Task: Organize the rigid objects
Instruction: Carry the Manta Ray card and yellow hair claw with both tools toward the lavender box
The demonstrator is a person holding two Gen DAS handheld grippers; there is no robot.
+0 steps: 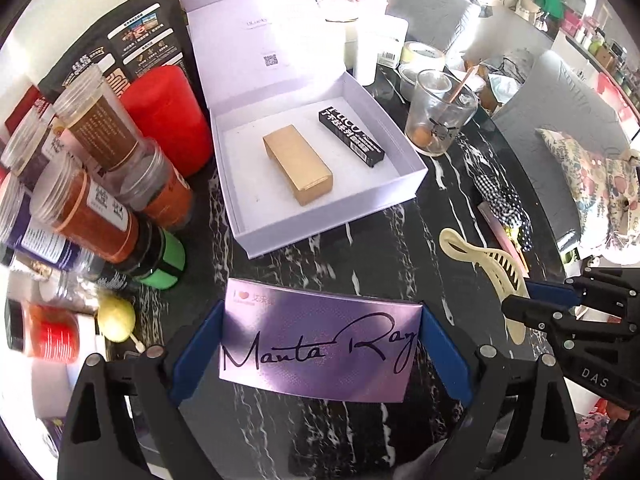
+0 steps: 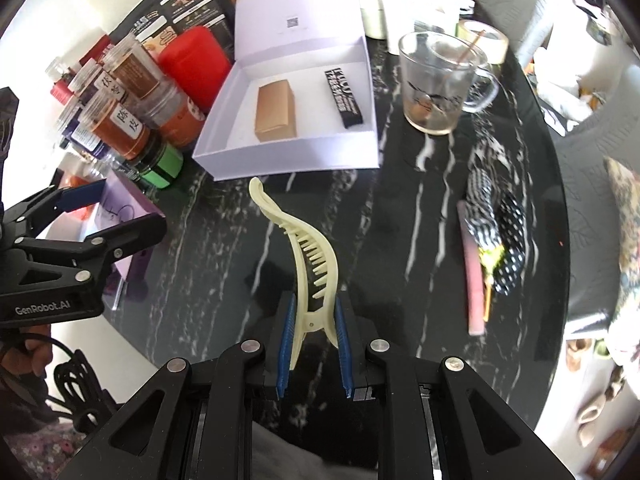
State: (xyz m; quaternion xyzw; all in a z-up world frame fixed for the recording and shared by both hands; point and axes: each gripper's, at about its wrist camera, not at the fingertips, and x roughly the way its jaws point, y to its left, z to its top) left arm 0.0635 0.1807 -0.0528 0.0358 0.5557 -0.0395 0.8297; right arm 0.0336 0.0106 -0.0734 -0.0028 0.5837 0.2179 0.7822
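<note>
My left gripper (image 1: 320,344) is shut on a purple "Manta Ray" box (image 1: 320,348), held above the black marble table in front of an open white gift box (image 1: 256,236). The gift box holds a gold box (image 1: 298,164) and a black tube box (image 1: 351,132). My right gripper (image 2: 314,320) is shut on the handle end of a cream hair clip (image 2: 308,252), held over the table. The clip also shows in the left wrist view (image 1: 500,272), to the right of the purple box. The gift box (image 2: 288,162) lies ahead of the clip.
Spice jars (image 1: 96,200) and a red canister (image 1: 168,116) crowd the left of the gift box. A glass mug (image 2: 440,84) with a stick stands to its right. A polka-dot cloth (image 2: 496,224) and pink strip (image 2: 476,280) lie near the table's right edge.
</note>
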